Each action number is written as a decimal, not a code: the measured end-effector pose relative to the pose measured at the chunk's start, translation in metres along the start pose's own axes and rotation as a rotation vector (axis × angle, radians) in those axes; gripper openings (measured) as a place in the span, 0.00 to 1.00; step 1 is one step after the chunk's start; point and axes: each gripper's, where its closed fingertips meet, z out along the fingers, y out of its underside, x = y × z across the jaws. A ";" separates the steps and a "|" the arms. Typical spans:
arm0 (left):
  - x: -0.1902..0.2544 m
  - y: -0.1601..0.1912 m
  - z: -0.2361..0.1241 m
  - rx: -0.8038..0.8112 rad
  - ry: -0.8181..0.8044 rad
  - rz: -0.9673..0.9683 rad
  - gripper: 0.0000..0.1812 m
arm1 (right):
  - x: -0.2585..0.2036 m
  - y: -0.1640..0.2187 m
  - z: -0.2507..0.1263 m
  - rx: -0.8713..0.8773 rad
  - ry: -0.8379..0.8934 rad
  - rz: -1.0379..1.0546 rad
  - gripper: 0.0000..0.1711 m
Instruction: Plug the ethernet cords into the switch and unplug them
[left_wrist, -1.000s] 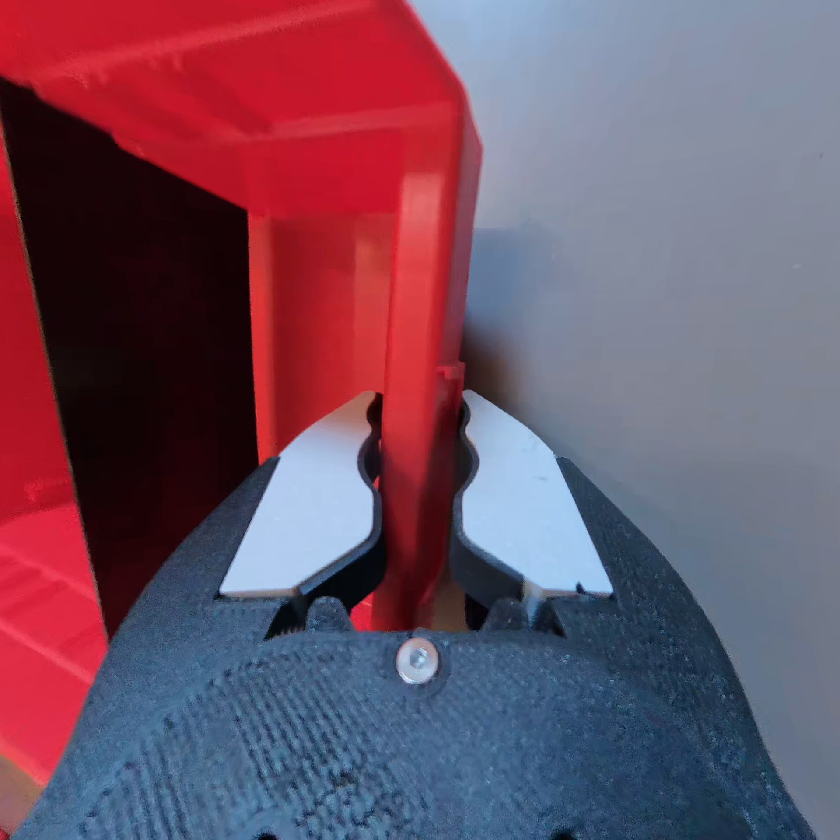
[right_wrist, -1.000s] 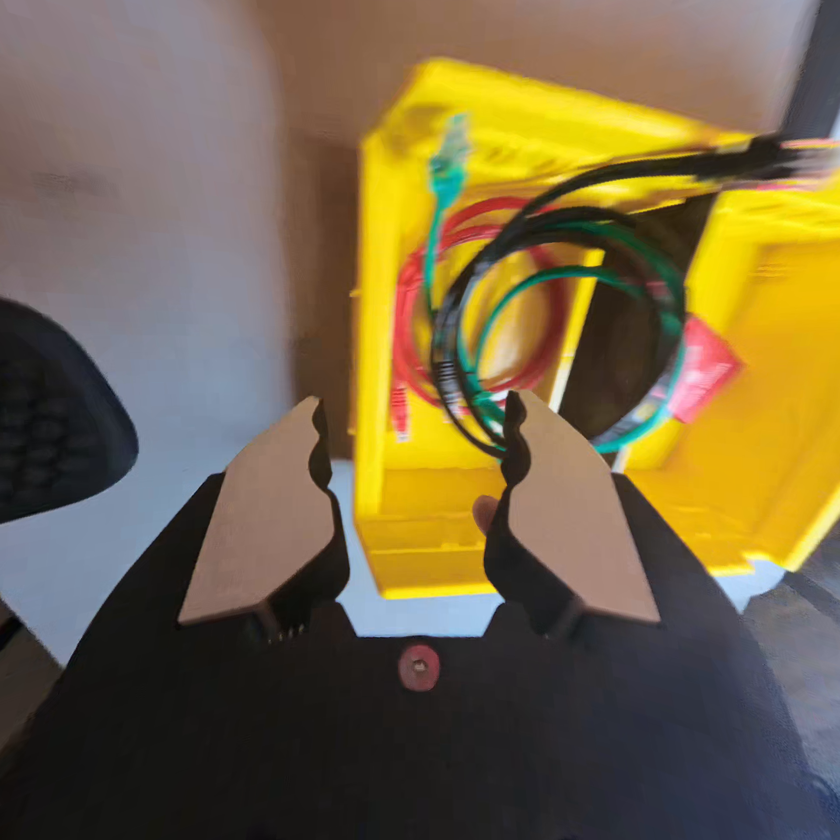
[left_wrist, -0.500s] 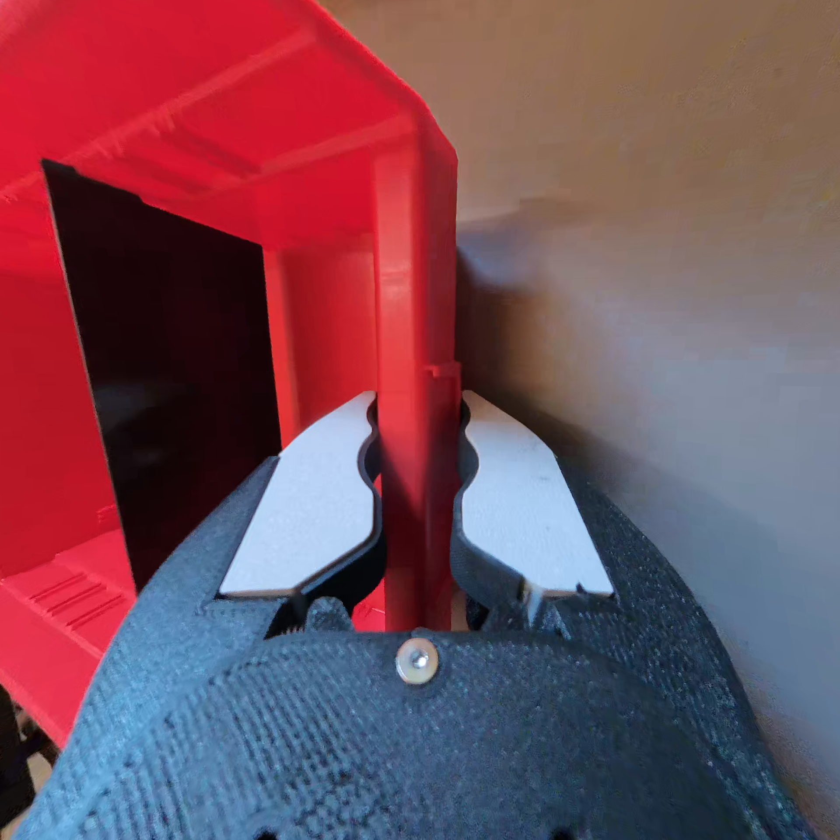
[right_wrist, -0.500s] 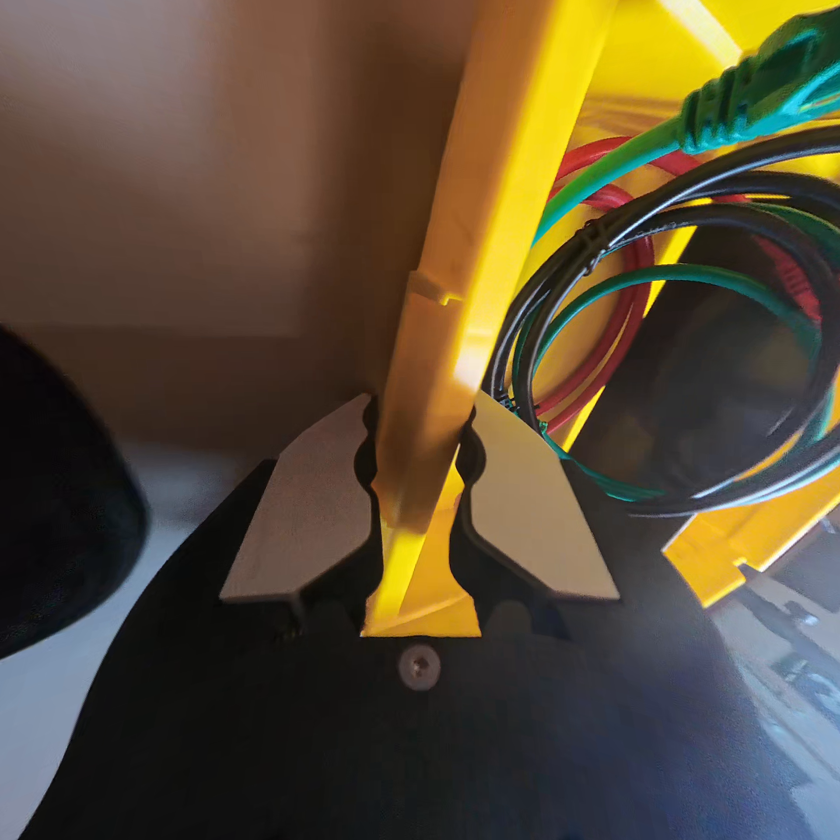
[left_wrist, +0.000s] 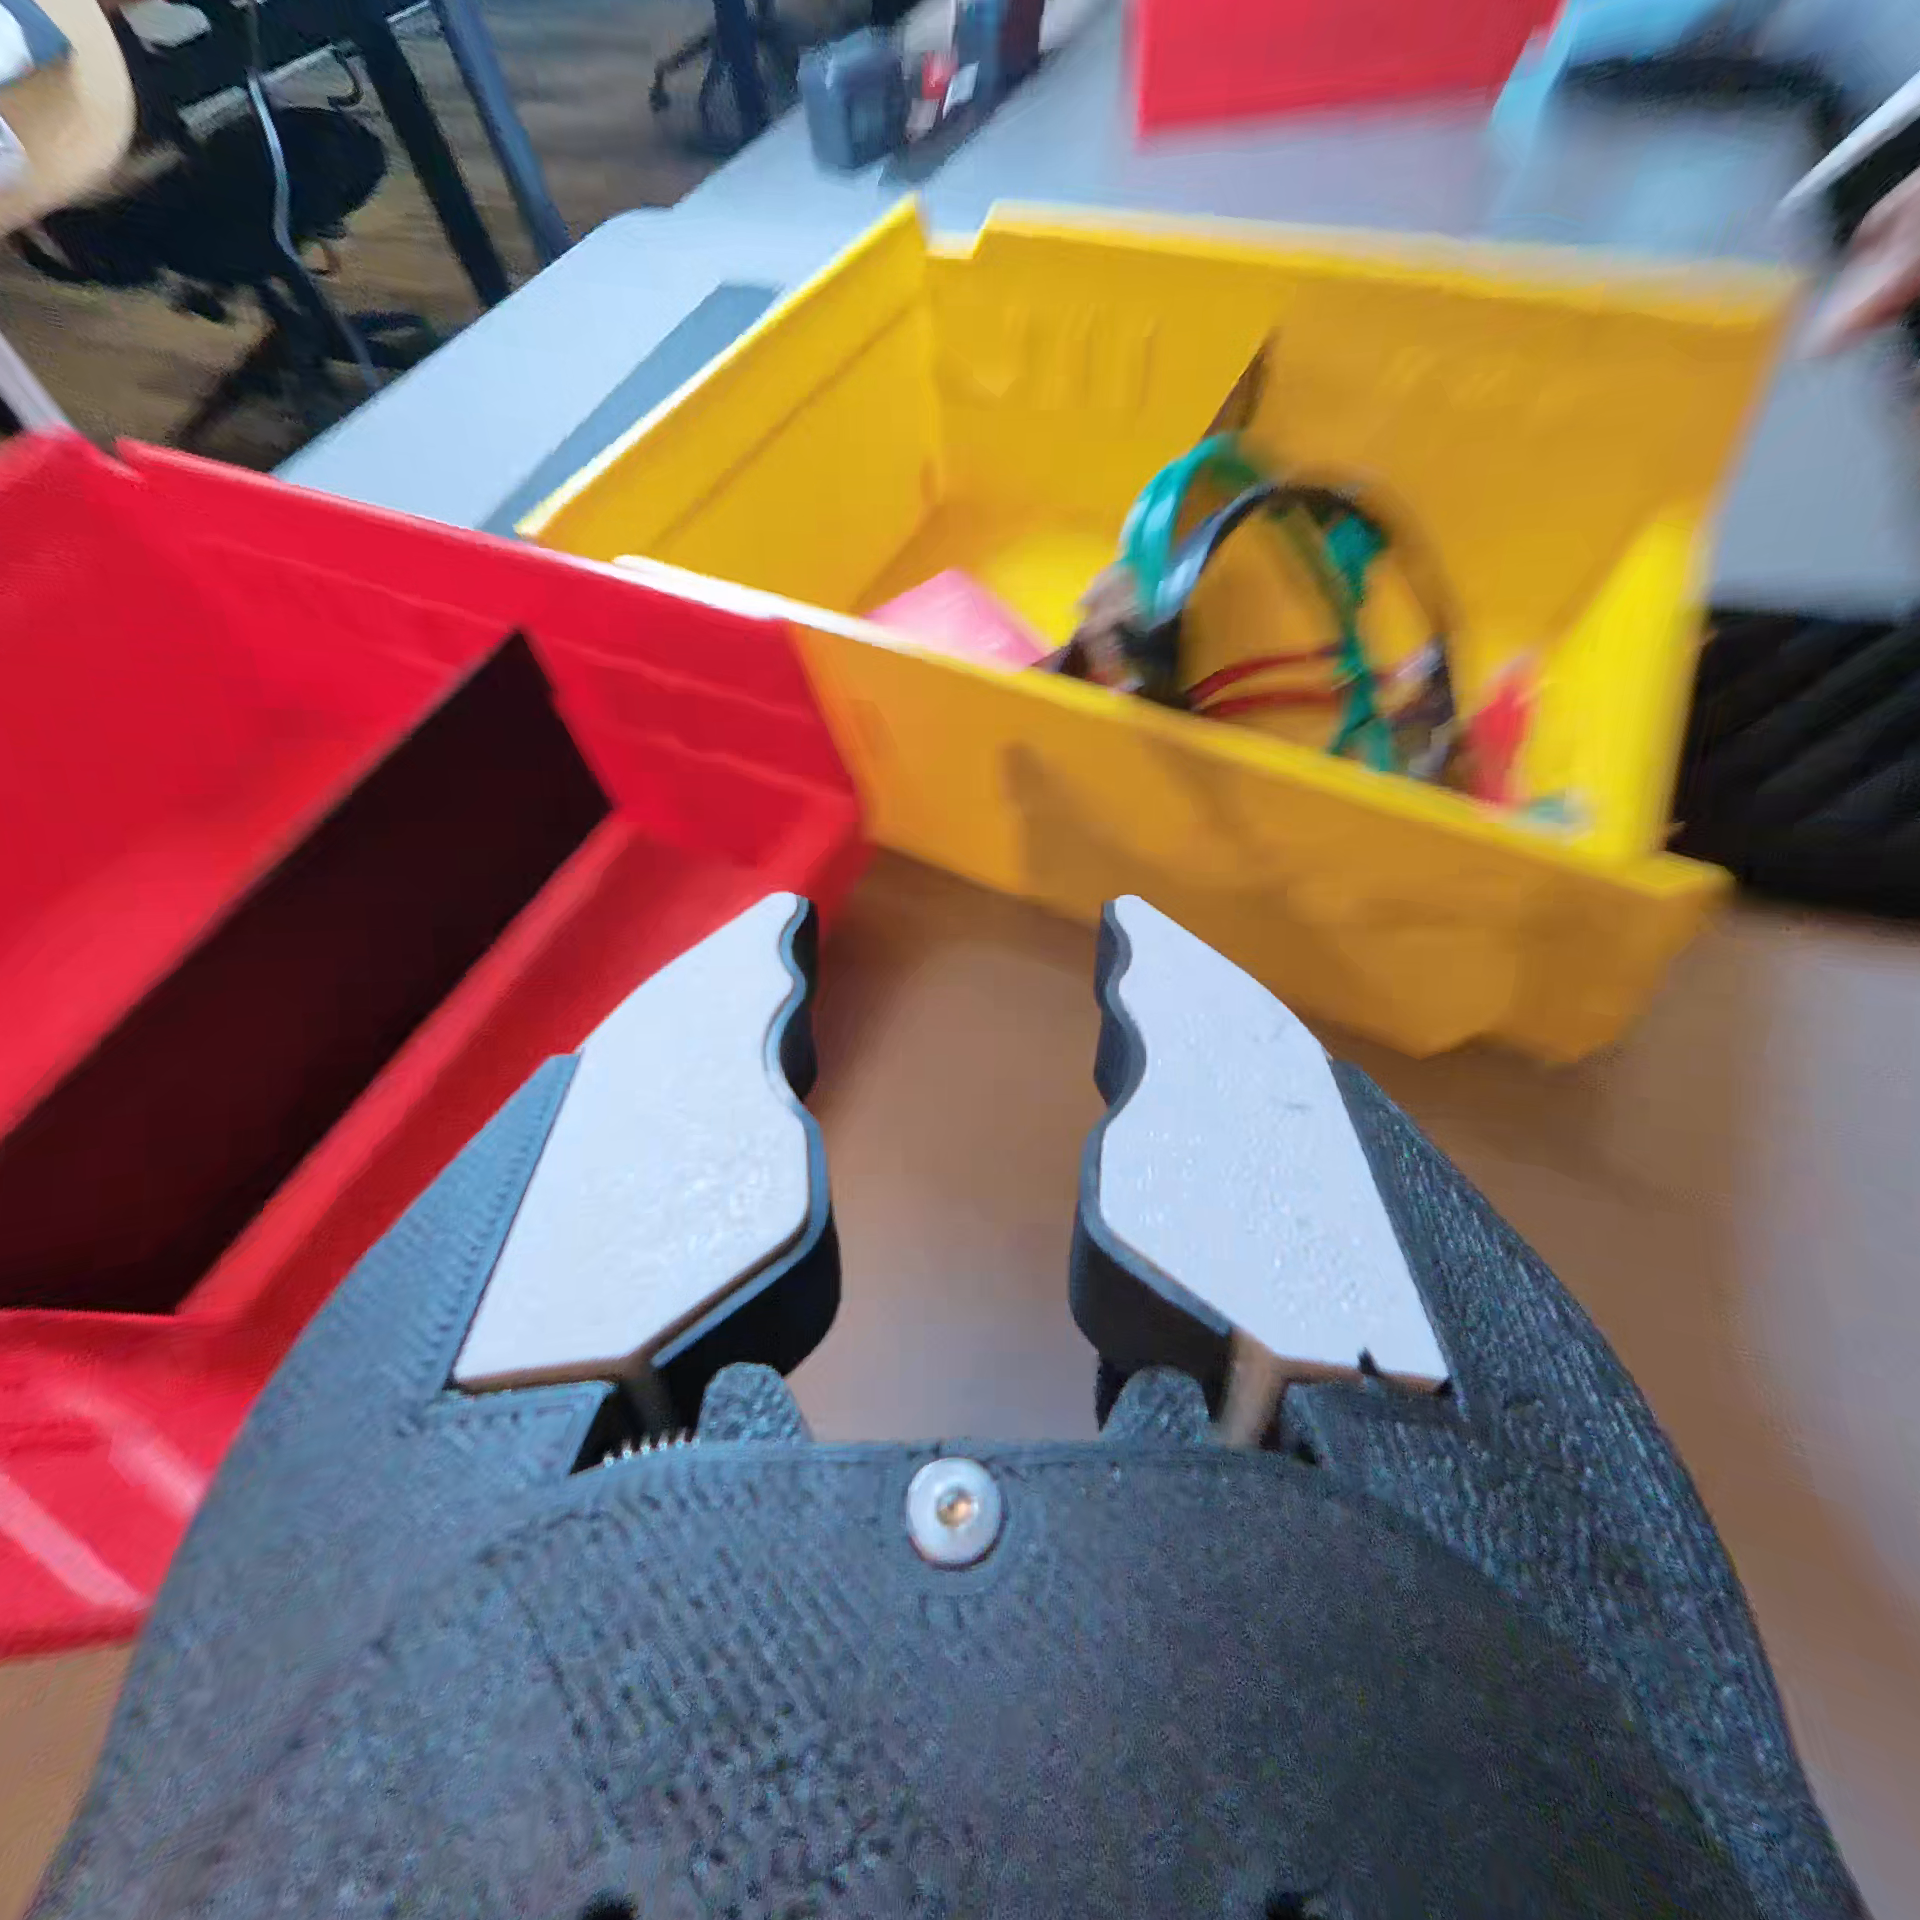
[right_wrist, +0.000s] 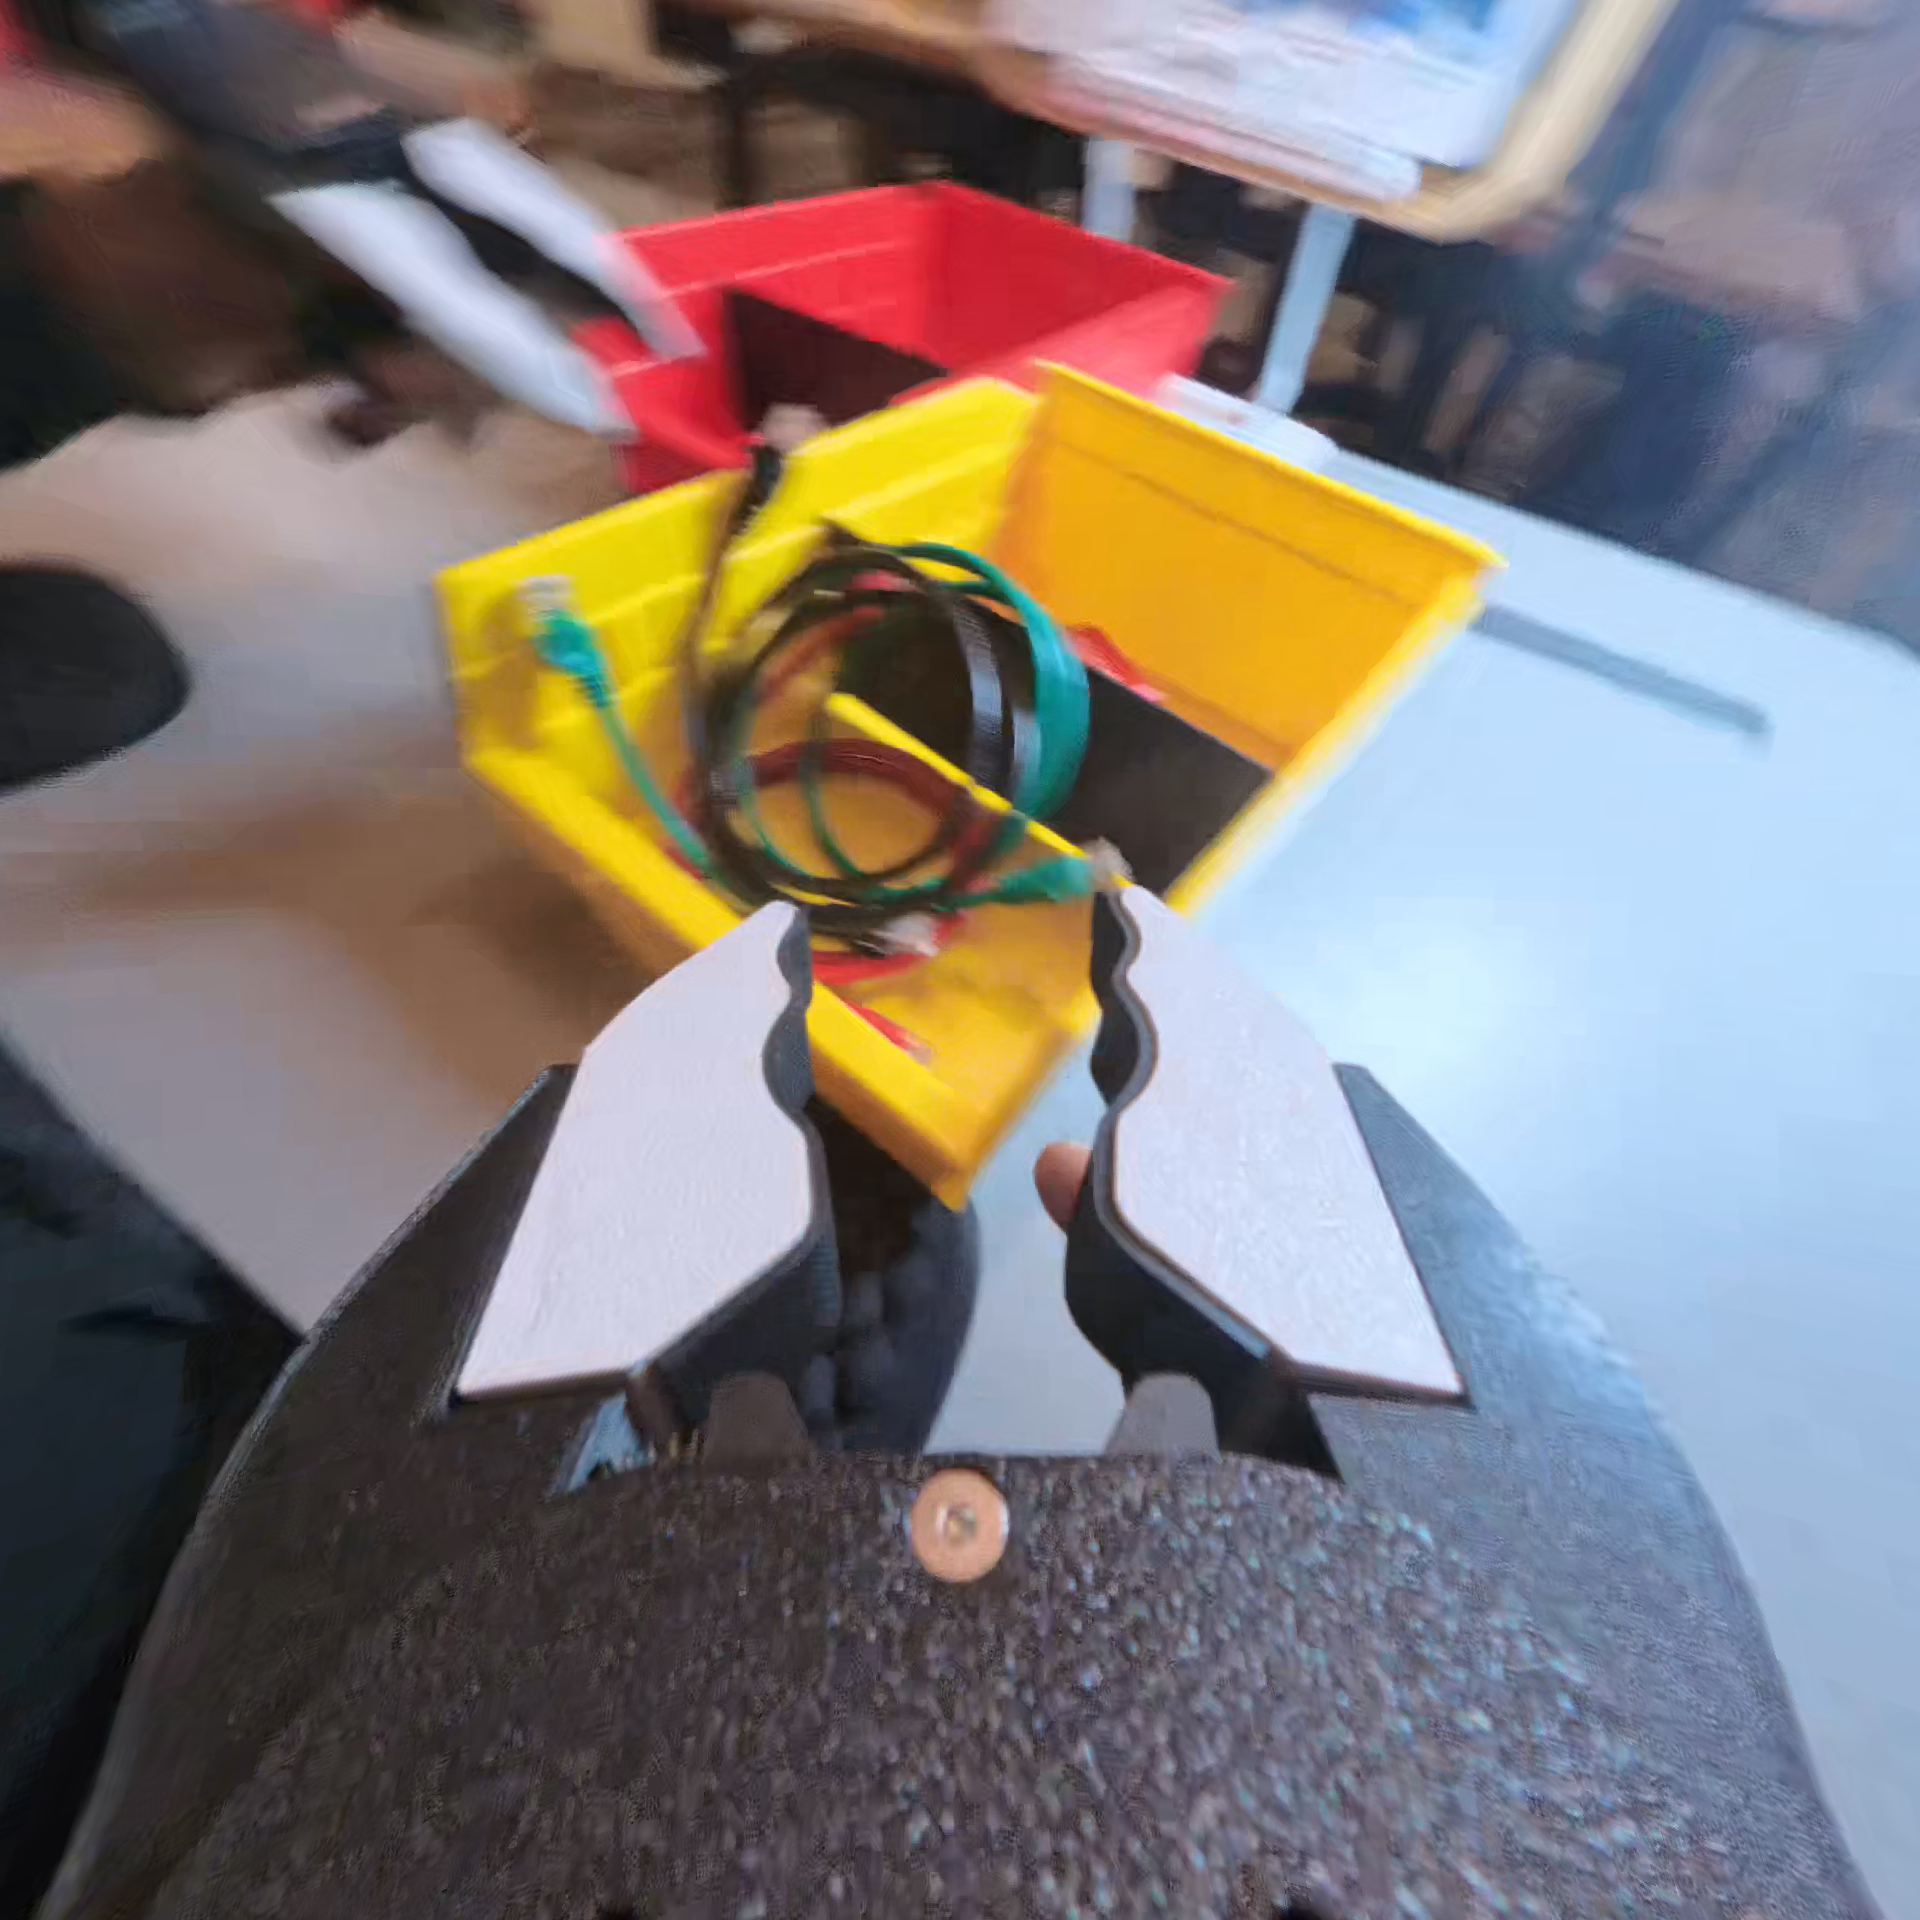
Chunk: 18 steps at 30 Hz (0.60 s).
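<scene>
A yellow bin (right_wrist: 1226, 582) stands on the table and holds coiled ethernet cords: green (right_wrist: 1060, 686), black (right_wrist: 727, 748) and red (right_wrist: 831, 769). My right gripper (right_wrist: 951, 914) is open and empty, just short of the bin's near corner. In the left wrist view the same yellow bin (left_wrist: 1195, 831) with the cords (left_wrist: 1247, 582) lies ahead. My left gripper (left_wrist: 956, 920) is open and empty over the bare wooden table, between the yellow bin and a red bin (left_wrist: 260, 623). No switch shows in either view.
The red bin (right_wrist: 935, 260) has a black divider (left_wrist: 312, 935) and touches the yellow bin's side. A dark divider (right_wrist: 1153, 769) stands in the yellow bin. A grey table (right_wrist: 1558, 935) lies to the right. Chairs and desks stand behind. A fingertip (right_wrist: 1060, 1184) shows between my right fingers.
Both grippers have let go of the bin walls they clamped, opened and pulled back. The red and yellow bins now stand side by side on the table.
</scene>
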 end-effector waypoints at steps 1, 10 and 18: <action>0.019 -0.004 -0.007 0.048 0.035 -0.103 0.30 | 0.015 0.012 -0.003 0.008 0.053 0.101 0.33; 0.118 -0.004 0.016 0.154 -0.009 -0.405 0.35 | 0.031 0.043 0.042 -0.018 0.220 0.268 0.35; 0.102 0.011 0.039 0.004 -0.289 -0.112 0.18 | 0.036 0.034 0.036 0.018 0.323 0.184 0.10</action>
